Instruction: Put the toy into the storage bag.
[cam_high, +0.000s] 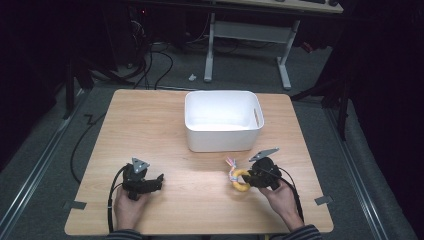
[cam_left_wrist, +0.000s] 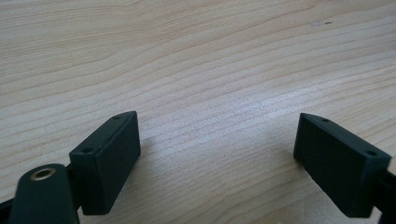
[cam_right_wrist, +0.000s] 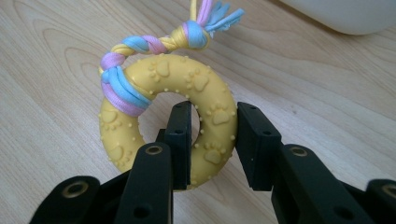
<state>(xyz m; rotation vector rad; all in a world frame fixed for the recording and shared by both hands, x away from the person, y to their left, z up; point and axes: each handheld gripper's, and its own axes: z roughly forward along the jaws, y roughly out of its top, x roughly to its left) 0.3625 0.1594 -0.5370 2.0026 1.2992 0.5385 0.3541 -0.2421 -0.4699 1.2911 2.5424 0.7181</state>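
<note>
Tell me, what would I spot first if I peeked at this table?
Probably the yellow ring toy with paw prints and a pink, blue and yellow braided rope, pinched in the right tool near the table's front right. Next, the big white bin at the middle back of the wooden table. The left tool sits open over bare wood.

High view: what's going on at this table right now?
A person holds a two-jaw gripper in each hand at a light wooden table. The right gripper is shut on a yellow rubber ring toy with paw prints and a braided pink, blue and yellow rope knotted to it, one jaw through the hole and the other outside. The left gripper rests open near the table's front left with nothing between its jaws. A white plastic bin stands open behind the toy.
</note>
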